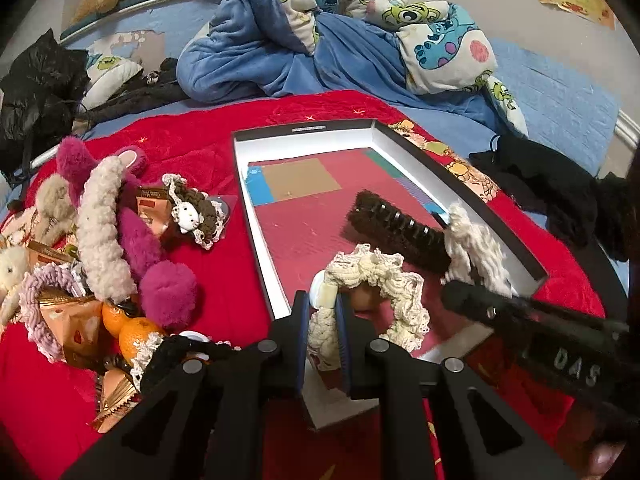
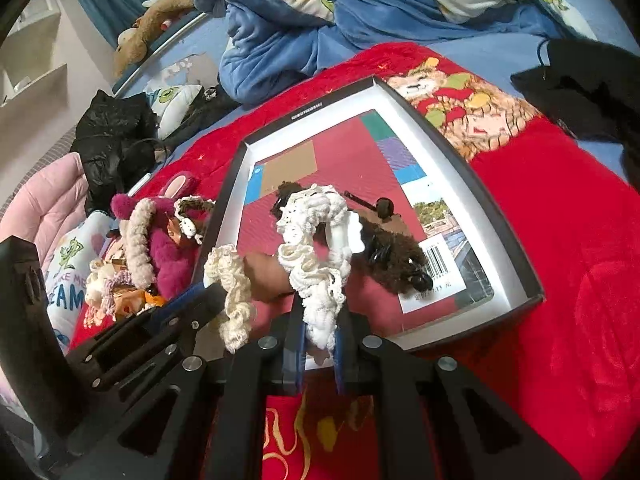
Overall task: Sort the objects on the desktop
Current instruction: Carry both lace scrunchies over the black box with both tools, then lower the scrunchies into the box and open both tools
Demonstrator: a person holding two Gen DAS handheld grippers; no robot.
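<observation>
Left gripper clenched on a cream crocheted scrunchie, right gripper on a white one, over the black shallow cardboard box's near edge

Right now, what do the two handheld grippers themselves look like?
Both are matte black. Each left gripper and right gripper has two flat black fingers lined with blue pads, on angular black linkage bars with round silver pivot bolts. The right gripper's side bears pale letters reading "DAS".
</observation>
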